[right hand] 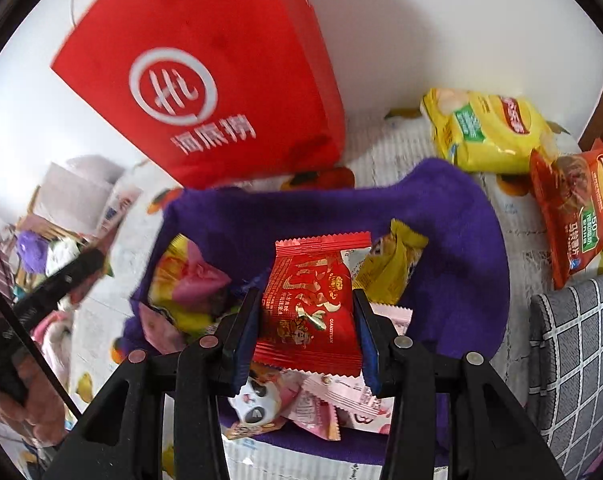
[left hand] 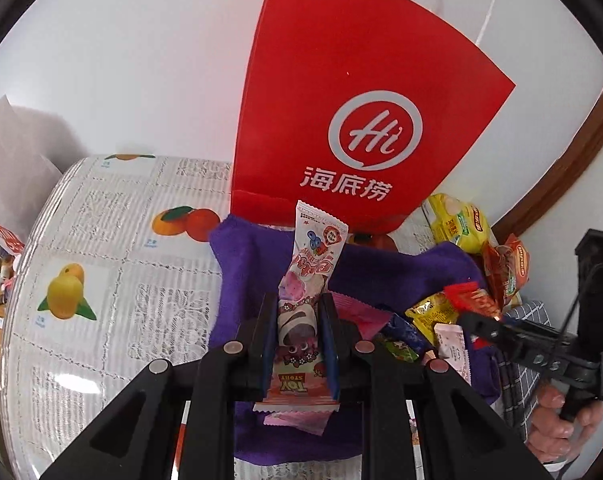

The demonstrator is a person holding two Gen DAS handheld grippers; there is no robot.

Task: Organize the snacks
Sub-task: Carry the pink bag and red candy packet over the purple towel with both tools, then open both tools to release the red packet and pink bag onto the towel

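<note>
Clamped in my left gripper (left hand: 299, 344) is a pink Toy Story bar (left hand: 301, 312), my right gripper (right hand: 309, 316) pinches a red sachet (right hand: 311, 312), both above the purple cloth (right hand: 441, 240), whose pile looks mostly unsorted, red bag (right hand: 205, 60) at eleven o'clock.

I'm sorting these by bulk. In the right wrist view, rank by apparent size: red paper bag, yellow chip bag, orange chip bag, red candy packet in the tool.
1. Red paper bag
2. Yellow chip bag and orange chip bag: alike
3. Red candy packet: looks nearly as big, but it is much nearer the camera.
</note>
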